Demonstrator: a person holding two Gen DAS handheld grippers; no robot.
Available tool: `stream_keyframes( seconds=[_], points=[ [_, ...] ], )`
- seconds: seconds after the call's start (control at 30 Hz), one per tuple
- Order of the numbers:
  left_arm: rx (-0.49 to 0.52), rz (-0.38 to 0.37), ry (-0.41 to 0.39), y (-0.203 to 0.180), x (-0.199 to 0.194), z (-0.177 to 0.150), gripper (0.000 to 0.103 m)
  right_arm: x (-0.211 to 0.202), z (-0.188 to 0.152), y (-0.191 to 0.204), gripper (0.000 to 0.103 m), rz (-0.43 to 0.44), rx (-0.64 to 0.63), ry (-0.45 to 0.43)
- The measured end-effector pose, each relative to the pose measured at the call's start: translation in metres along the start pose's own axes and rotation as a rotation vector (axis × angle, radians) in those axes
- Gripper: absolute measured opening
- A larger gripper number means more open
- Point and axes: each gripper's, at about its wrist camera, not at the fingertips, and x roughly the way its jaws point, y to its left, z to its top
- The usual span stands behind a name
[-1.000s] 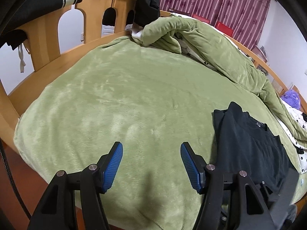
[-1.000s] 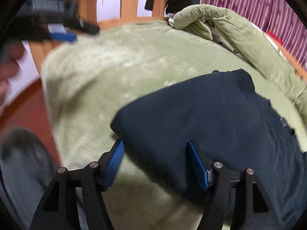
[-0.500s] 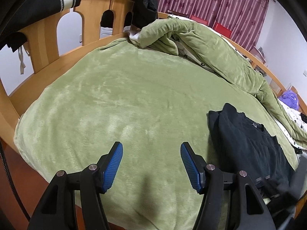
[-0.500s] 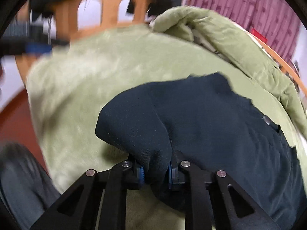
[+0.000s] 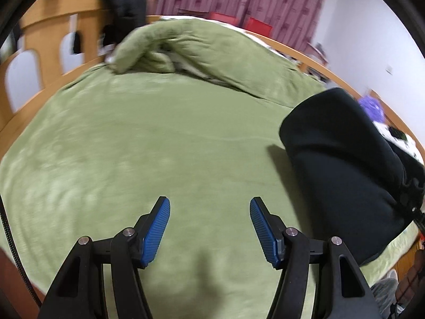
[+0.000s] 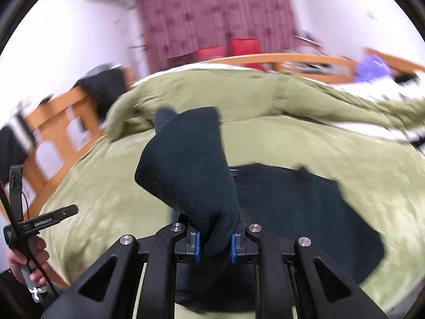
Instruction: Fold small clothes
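Plush green blanket is spread over a bed framed in curved blond wood, before maroon curtains. A fleecy black garment is pinched at a bunched fold between the ribbed blue pads of the right gripper, just closed; the rest lies on the blanket. The left gripper is held parted, with nothing between its pads.
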Motion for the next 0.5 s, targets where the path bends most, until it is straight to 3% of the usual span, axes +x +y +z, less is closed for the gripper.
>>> stream_keyframes(
  seconds=[0.23,0.37,0.5],
  points=[
    [0.118,-0.076,0.042,-0.095,0.031,-0.002,0.06,0.002,-0.045,-0.145,0.014,-0.213,0.196,0.086],
    [0.167,-0.103,0.074,-0.137,0.046,-0.01,0.06,0.024,-0.075,-0.195,0.021,-0.154,0.283,0.23],
    [0.197,-0.121,0.1,-0.165,0.055,-0.013,0.061,0.008,-0.067,-0.199,0.034,-0.172,0.232,0.191]
  ],
)
